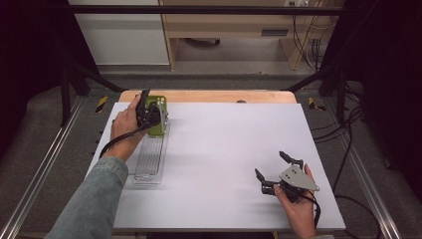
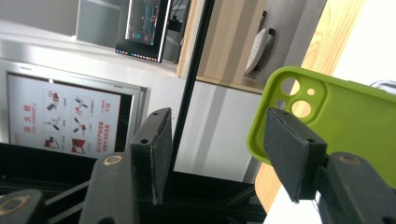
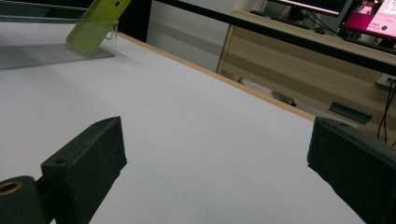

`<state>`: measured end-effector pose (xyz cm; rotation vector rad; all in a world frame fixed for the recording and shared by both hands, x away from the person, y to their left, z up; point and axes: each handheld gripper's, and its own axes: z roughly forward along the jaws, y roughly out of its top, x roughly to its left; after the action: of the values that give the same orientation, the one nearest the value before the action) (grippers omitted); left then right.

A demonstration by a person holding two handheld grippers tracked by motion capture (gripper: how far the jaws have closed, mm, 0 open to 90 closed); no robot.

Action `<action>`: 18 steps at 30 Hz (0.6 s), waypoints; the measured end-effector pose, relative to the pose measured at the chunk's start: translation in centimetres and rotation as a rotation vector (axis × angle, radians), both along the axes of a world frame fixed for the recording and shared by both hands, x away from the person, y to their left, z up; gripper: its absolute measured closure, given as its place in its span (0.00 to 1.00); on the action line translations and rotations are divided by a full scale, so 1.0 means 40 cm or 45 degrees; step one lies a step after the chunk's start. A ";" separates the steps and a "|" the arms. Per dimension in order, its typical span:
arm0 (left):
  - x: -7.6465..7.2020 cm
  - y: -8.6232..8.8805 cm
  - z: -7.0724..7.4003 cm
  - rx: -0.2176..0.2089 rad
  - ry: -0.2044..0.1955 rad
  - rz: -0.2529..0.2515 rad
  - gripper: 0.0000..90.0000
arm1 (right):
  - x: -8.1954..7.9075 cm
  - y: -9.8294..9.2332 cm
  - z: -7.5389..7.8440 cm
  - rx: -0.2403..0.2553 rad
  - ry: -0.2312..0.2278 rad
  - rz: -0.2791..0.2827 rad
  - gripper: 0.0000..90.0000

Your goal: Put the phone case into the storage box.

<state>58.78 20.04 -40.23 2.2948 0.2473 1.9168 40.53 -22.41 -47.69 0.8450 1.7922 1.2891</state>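
Left claw [image 1: 155, 113] open beside tilted green phone case [image 1: 158, 128].

A wall poster [image 2: 65, 119] bears red pictograms and small print — too blurred to read.

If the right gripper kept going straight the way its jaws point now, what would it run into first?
Probably nothing on the table. The right gripper, jaws wide open, looks across bare white tabletop toward the wooden far edge. The green phone case in the clear tray sits well off to the side of that line, though depth is hard to judge.
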 end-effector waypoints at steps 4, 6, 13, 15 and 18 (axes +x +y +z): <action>-0.003 0.000 0.005 -0.042 0.007 0.007 0.41 | 0.000 0.000 0.000 0.000 0.000 0.000 0.05; -0.002 -0.001 0.004 -0.050 0.014 0.016 0.38 | -0.001 0.000 0.000 0.000 -0.001 0.000 0.05; -0.002 -0.012 0.004 -0.082 0.037 0.061 0.21 | 0.000 -0.002 0.001 0.005 0.006 -0.005 0.05; -0.003 -0.014 0.002 -0.105 0.062 0.078 0.20 | 0.000 -0.003 0.001 0.006 0.006 -0.003 0.05; -0.006 -0.014 0.003 -0.152 0.105 0.114 0.18 | 0.000 -0.004 0.001 0.005 0.002 -0.003 0.05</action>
<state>58.55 19.47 -40.09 2.3231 0.4684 1.7955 40.53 -22.56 -47.64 0.8501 1.7899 1.2911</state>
